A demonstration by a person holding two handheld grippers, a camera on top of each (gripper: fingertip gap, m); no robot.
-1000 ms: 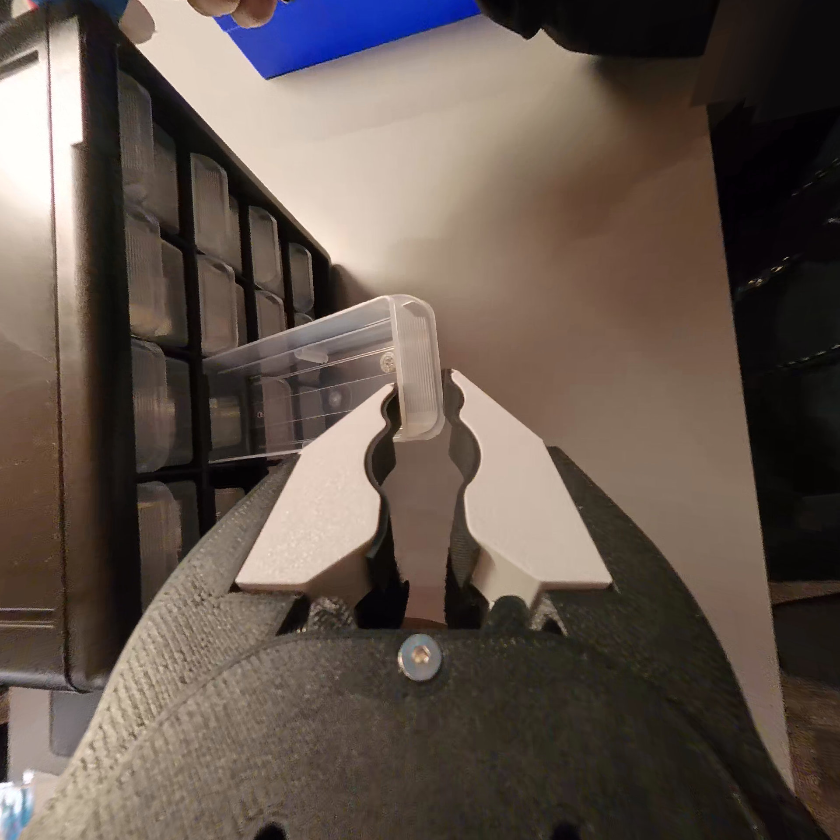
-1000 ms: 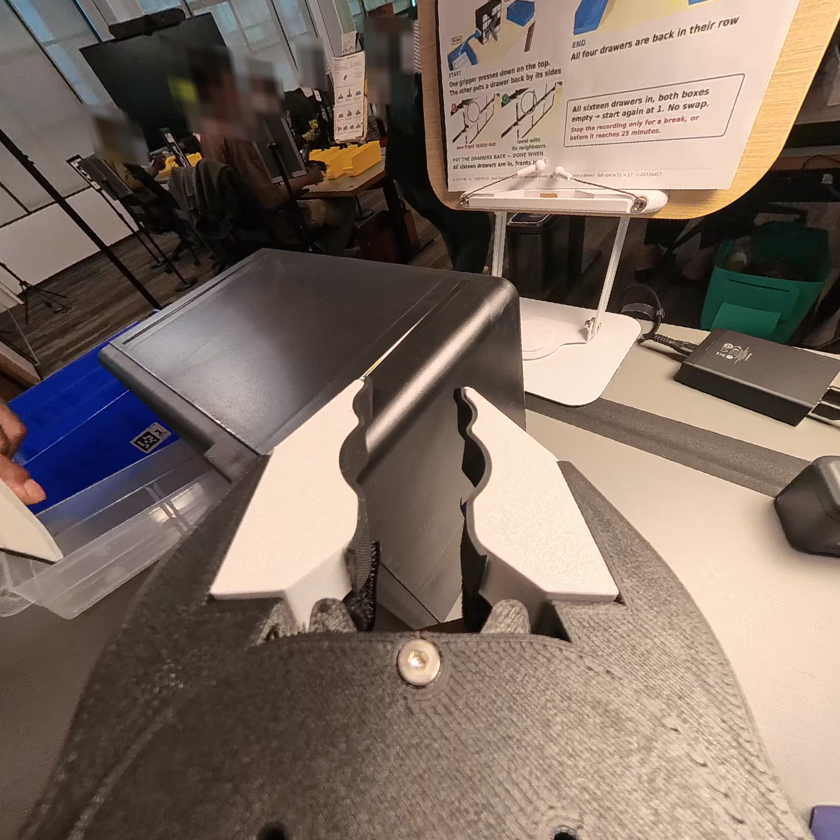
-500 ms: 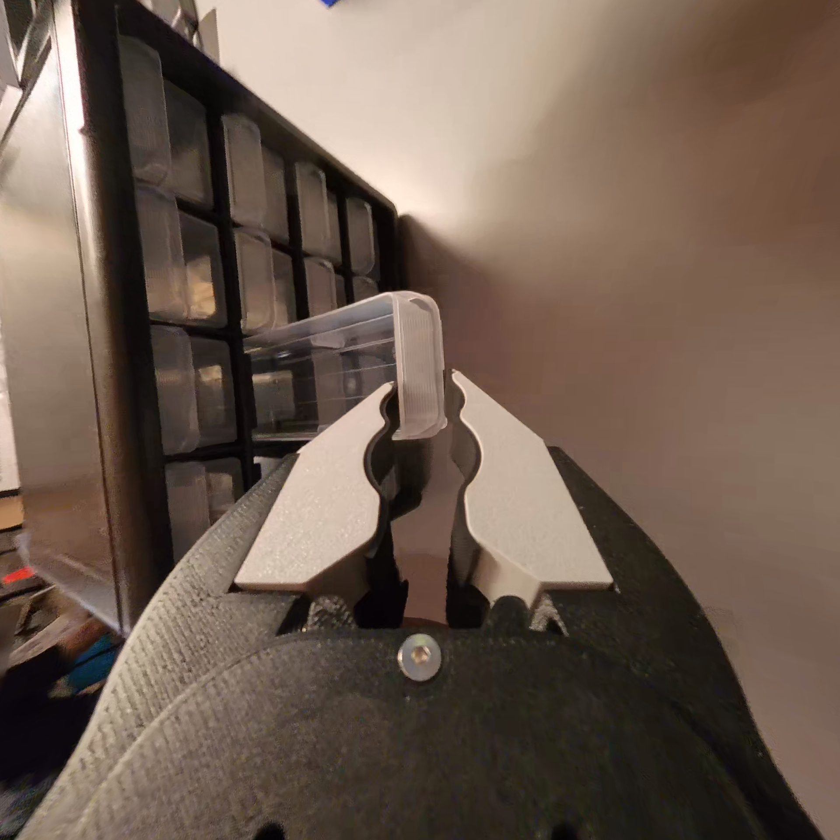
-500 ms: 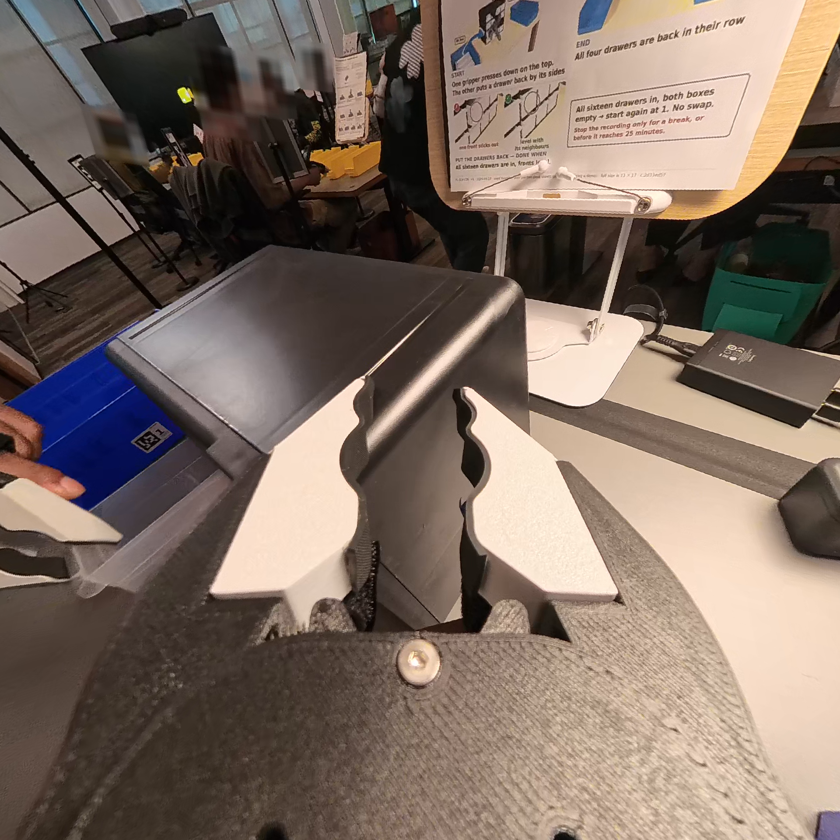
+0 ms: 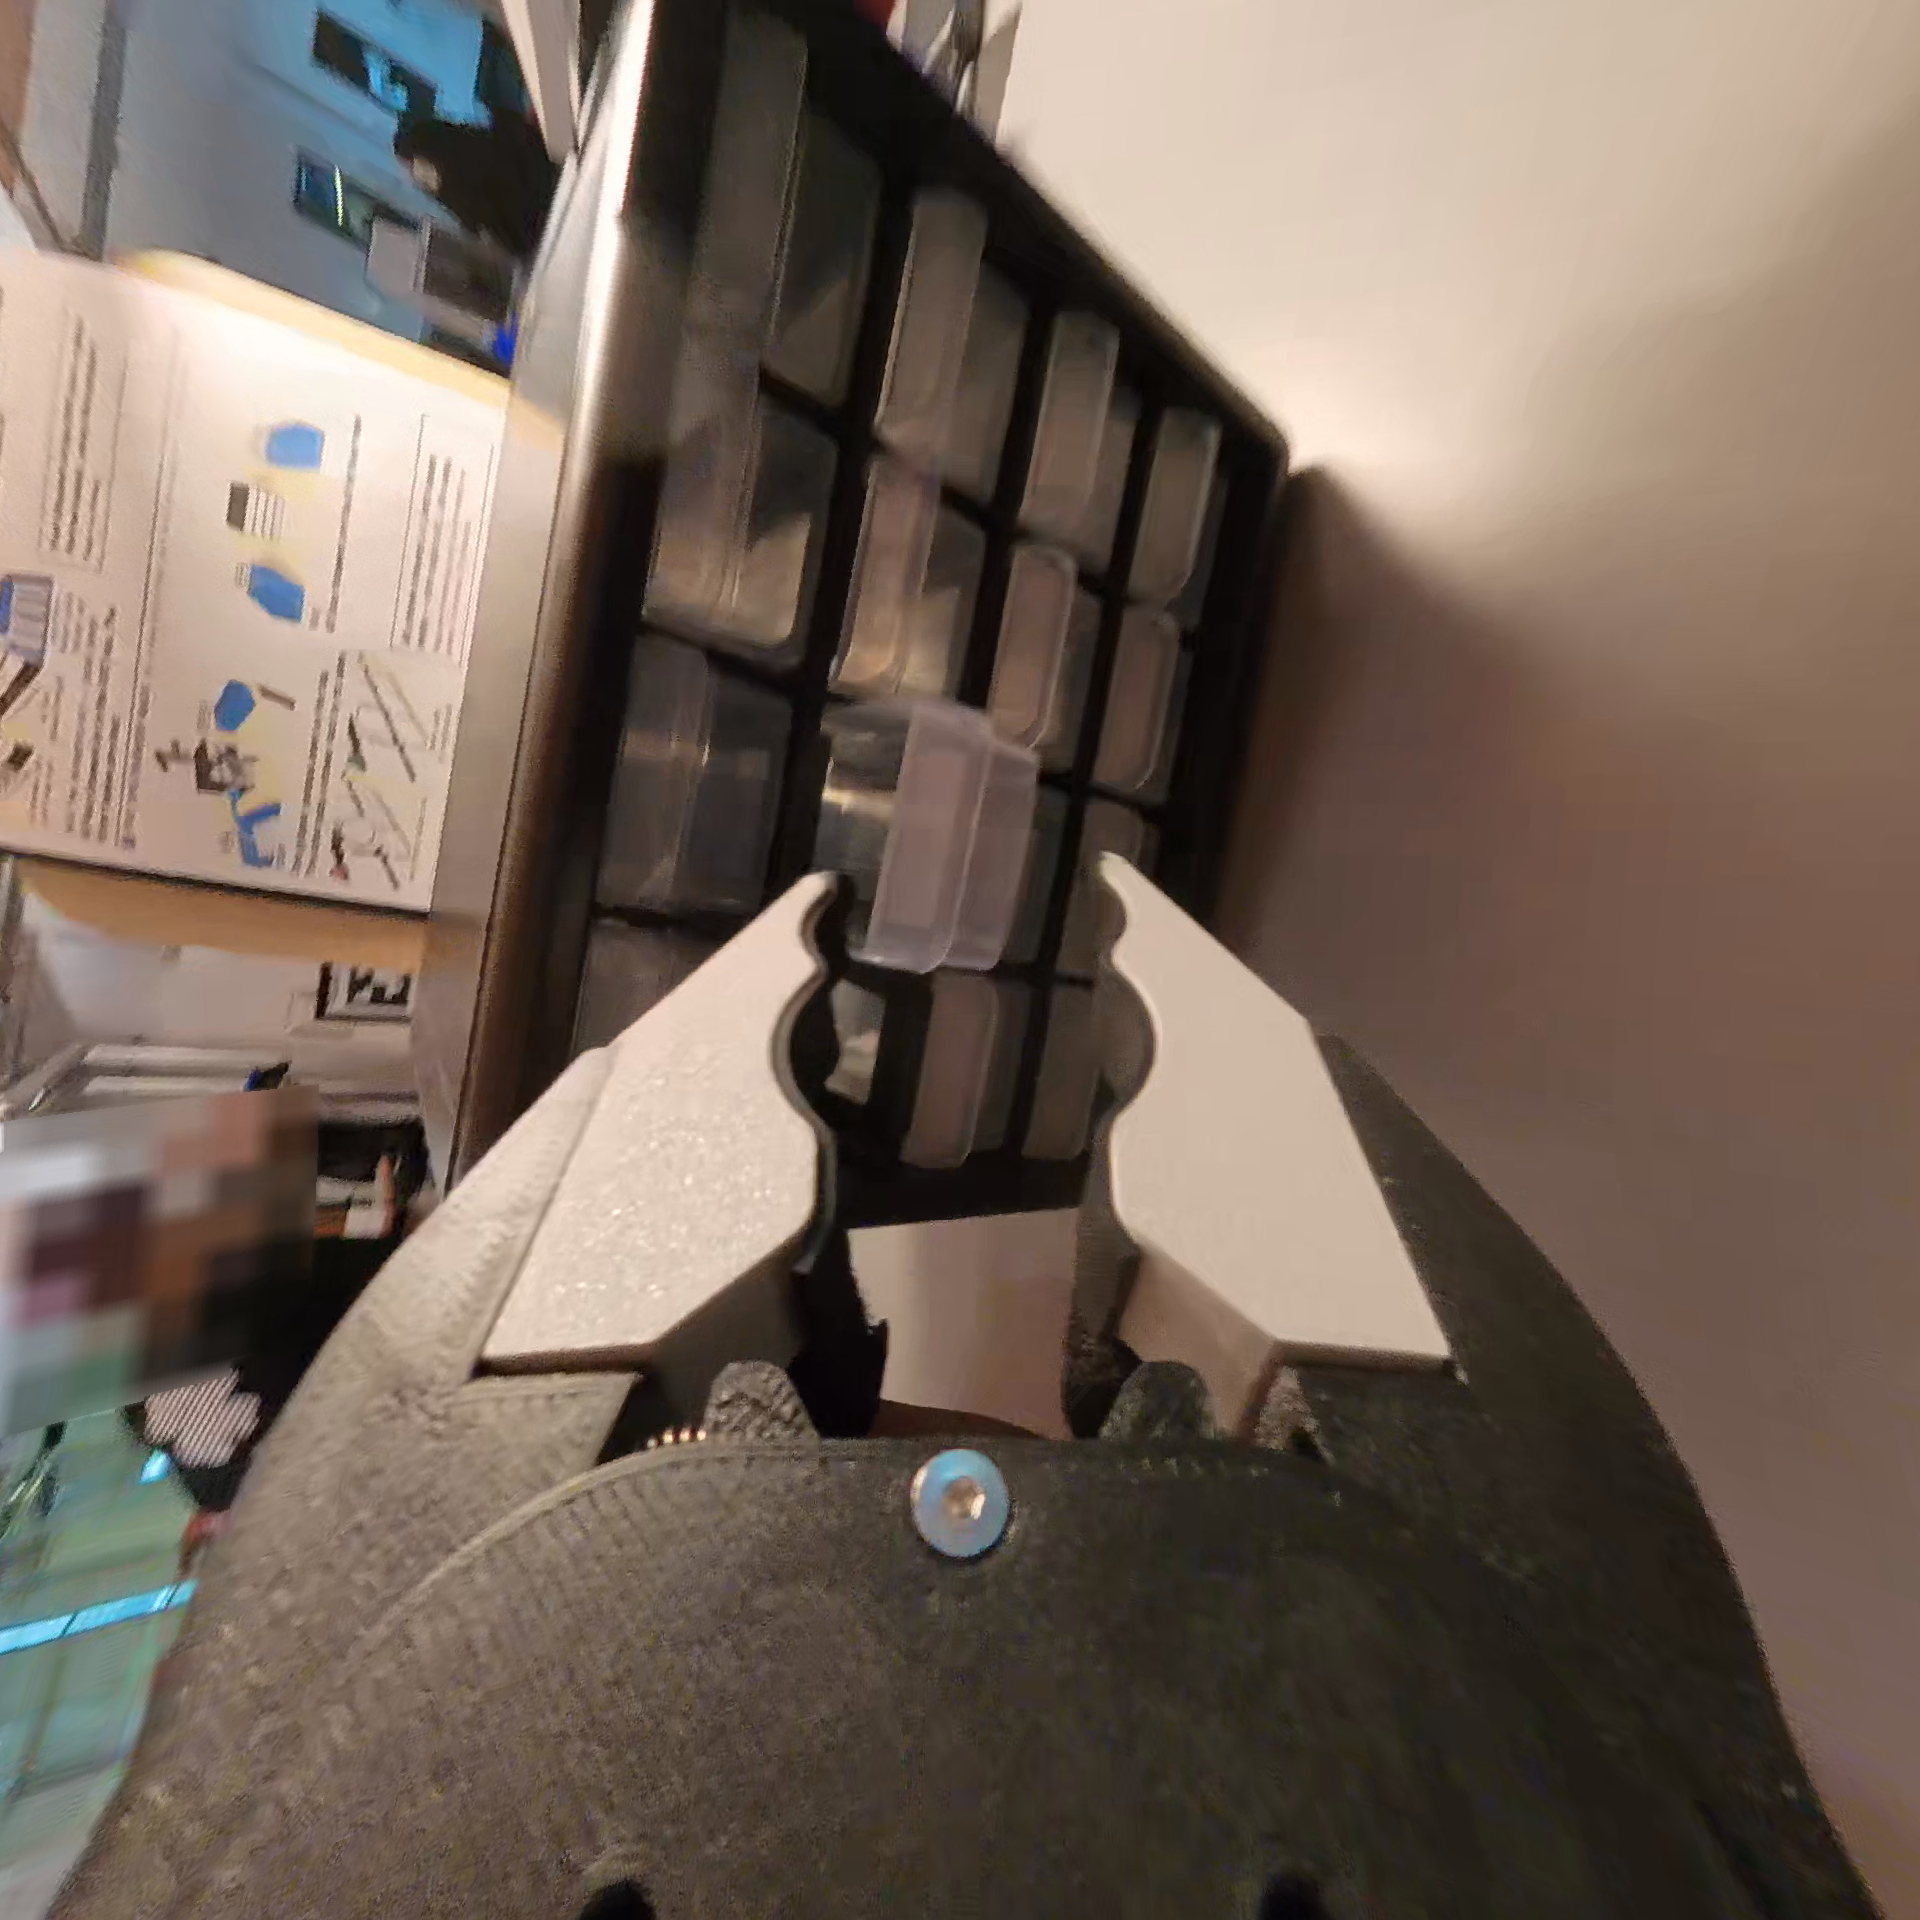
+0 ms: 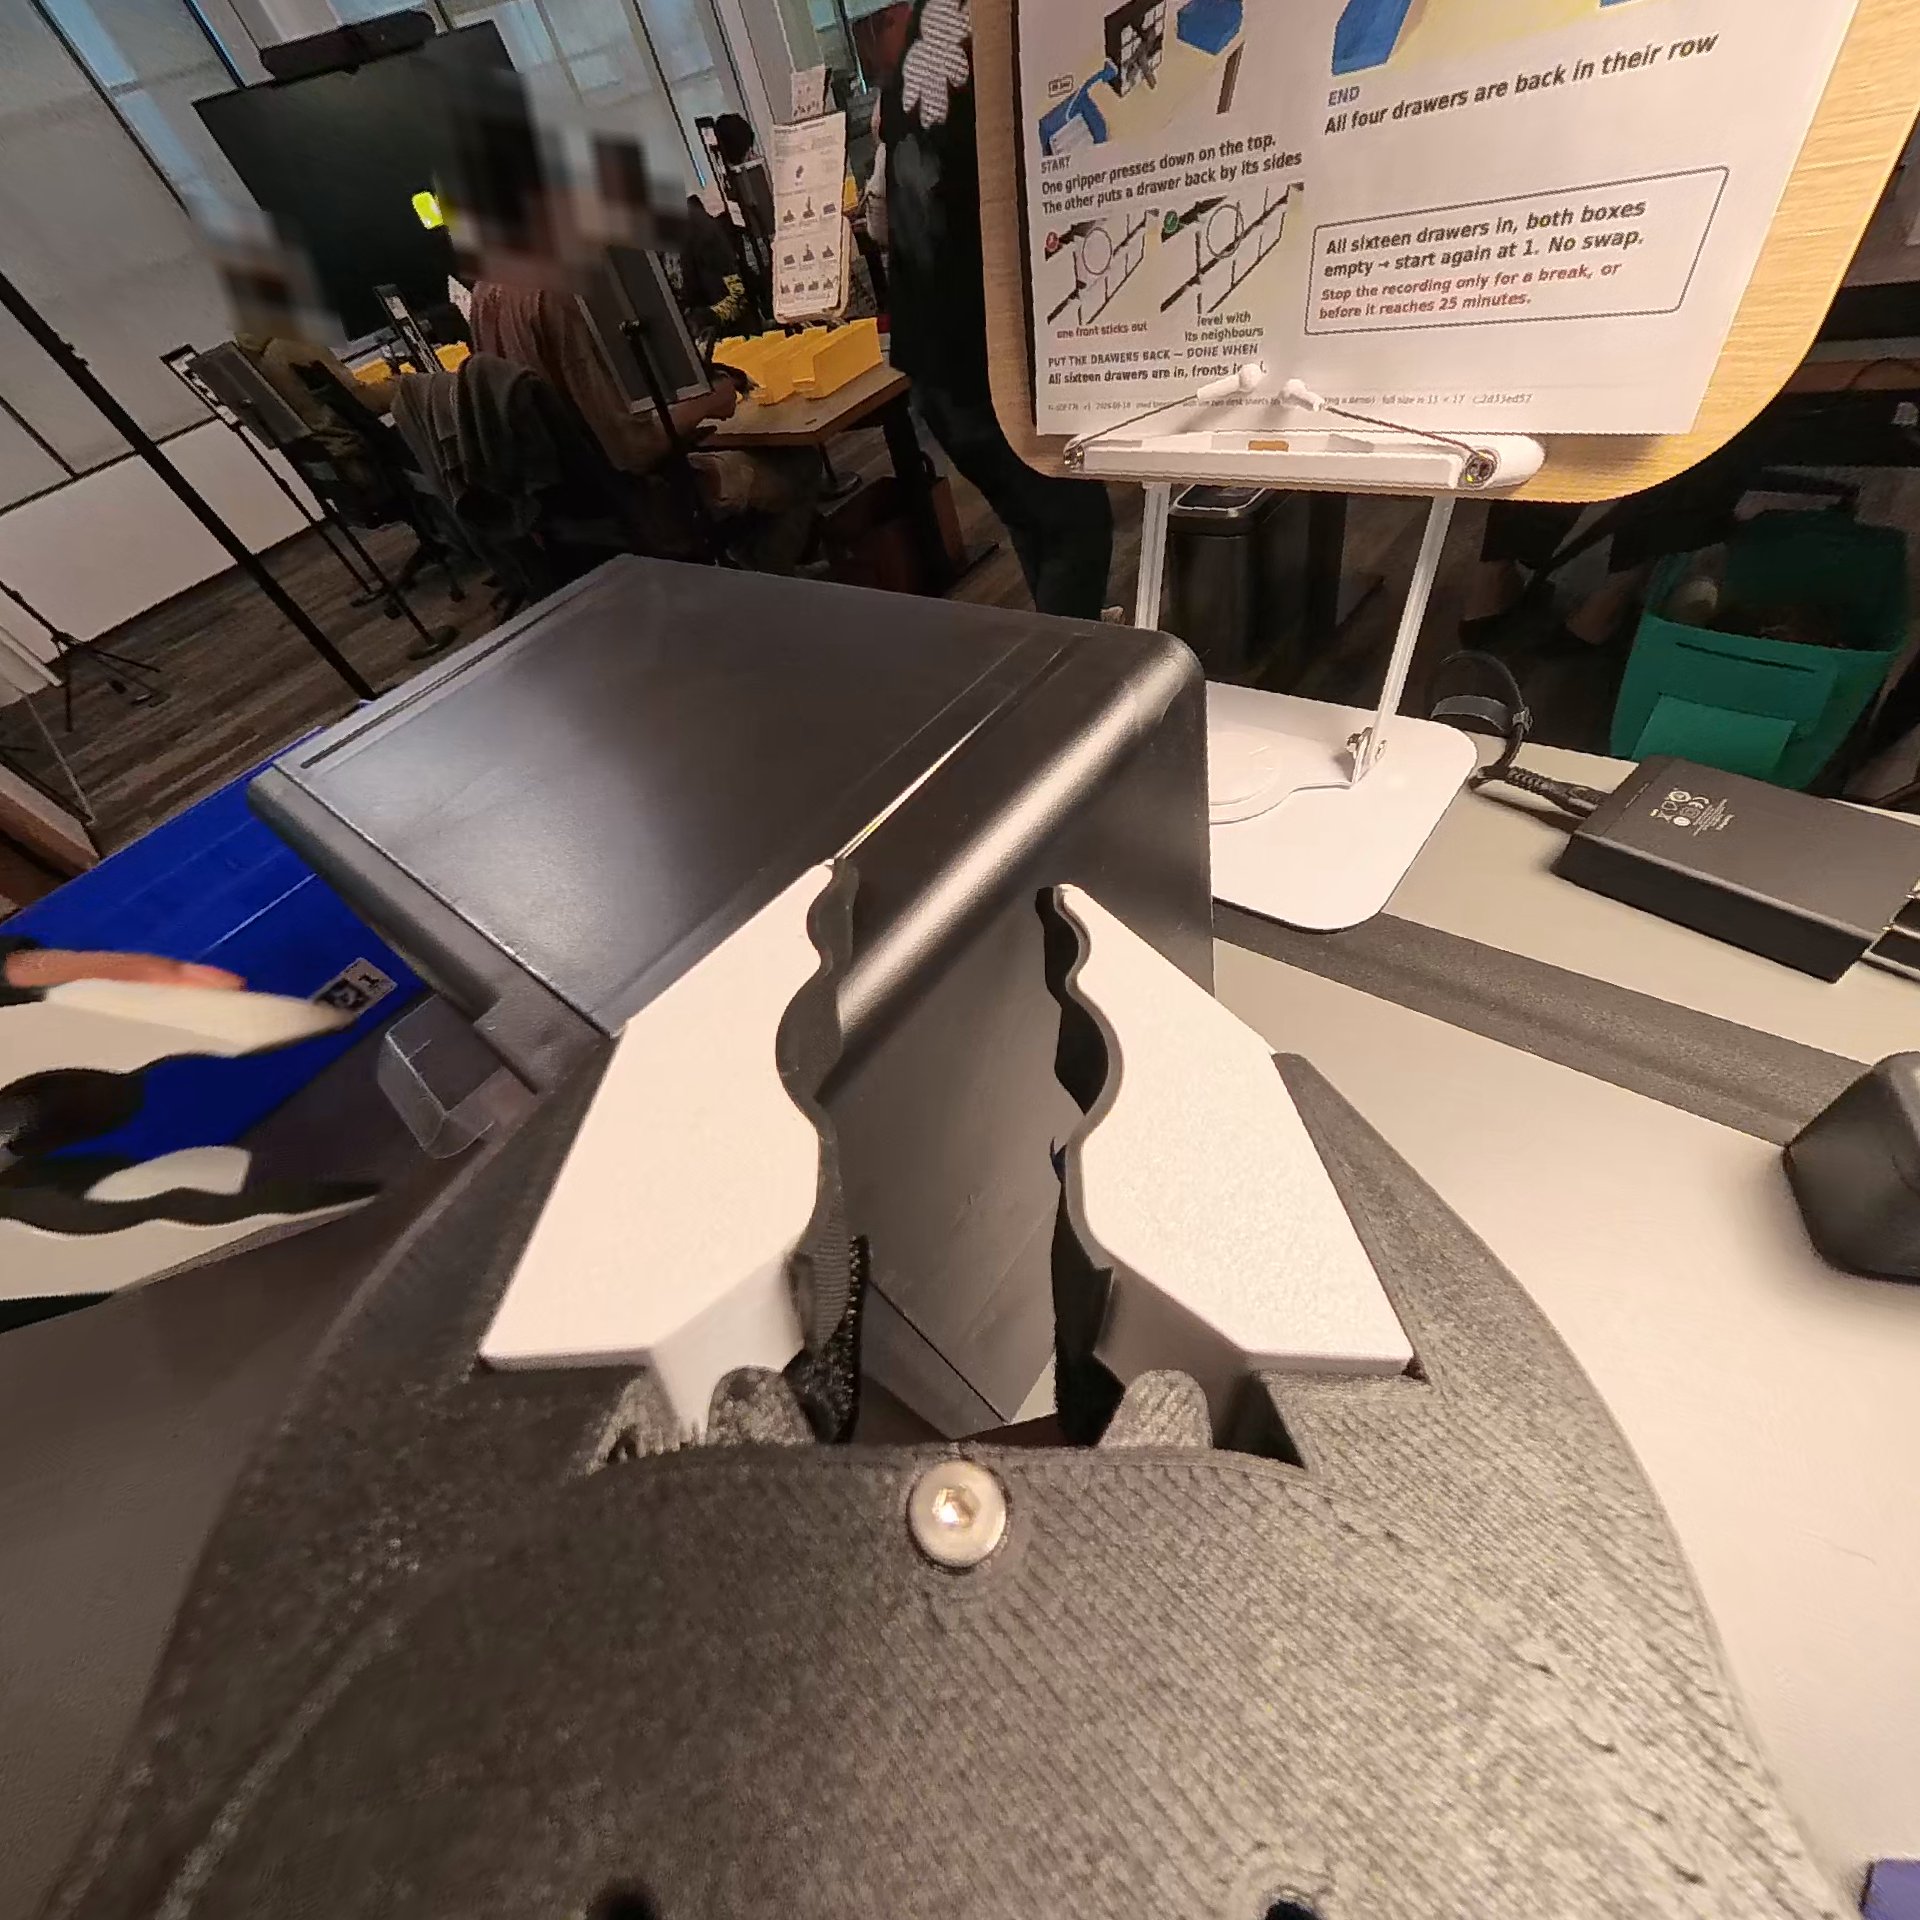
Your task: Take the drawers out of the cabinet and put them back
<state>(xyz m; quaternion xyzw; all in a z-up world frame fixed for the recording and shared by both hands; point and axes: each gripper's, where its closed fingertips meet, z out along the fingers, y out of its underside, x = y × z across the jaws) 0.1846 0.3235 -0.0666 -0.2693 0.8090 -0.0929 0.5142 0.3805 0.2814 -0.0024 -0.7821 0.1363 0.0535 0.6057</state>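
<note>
Drawers (image 5: pixel 940 582) of clear plastic fill the grid of the black cabinet (image 5: pixel 623 520), and one clear drawer (image 5: pixel 951 842) sticks out a little past its neighbours, straight ahead at twelve o'clock from the left gripper (image 5: pixel 966 904). That gripper's white fingers (image 5: pixel 707 1091) are spread wide; the drawer front sits between the tips with a gap on each side, so nothing is grasped. A printed sheet (image 5: pixel 239 644) stands at nine o'clock, blurred.

On the other side, the right gripper (image 6: pixel 945 914) rests over the top edge of the cabinet (image 6: pixel 644 769), fingers (image 6: pixel 1174 1122) parted, the left tip on the top panel and the right tip beside the side wall; they do not squeeze it. At nine o'clock the left gripper shows, with a blue bin (image 6: pixel 187 904) behind it. At one o'clock a sign stand (image 6: pixel 1340 457) sits on the grey table (image 6: pixel 1558 1195); a black box (image 6: pixel 1745 862) lies at two o'clock.
</note>
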